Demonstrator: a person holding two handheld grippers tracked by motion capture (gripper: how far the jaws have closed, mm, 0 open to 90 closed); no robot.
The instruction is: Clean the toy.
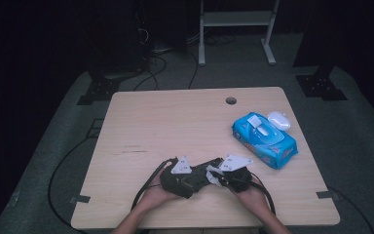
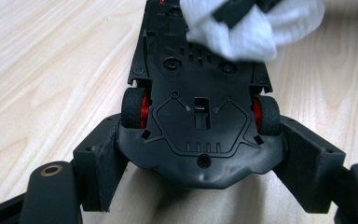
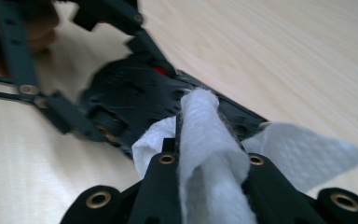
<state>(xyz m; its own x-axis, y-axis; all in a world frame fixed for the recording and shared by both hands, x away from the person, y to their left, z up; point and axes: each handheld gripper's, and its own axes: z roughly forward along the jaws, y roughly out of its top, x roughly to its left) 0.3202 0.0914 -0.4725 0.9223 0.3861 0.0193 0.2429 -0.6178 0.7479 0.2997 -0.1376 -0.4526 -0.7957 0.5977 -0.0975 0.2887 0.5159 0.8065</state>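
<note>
Toy car (image 2: 200, 107) at table (image 1: 175, 122) front, wipes pack (image 1: 264, 140) right, behind it

Dark lab, bare table (image 1: 175, 122), floor cables (image 1: 58, 170)

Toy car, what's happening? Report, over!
Left tool clamps upside-down toy car. Right tool presses white wipe on its underside. Wipe pack sits apart; nothing blocking.

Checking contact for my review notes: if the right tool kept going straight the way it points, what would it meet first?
The right tool, shut on a white wipe, points at the black underside of the toy car held by the left tool. The wipe would press there first; it may already touch.
</note>
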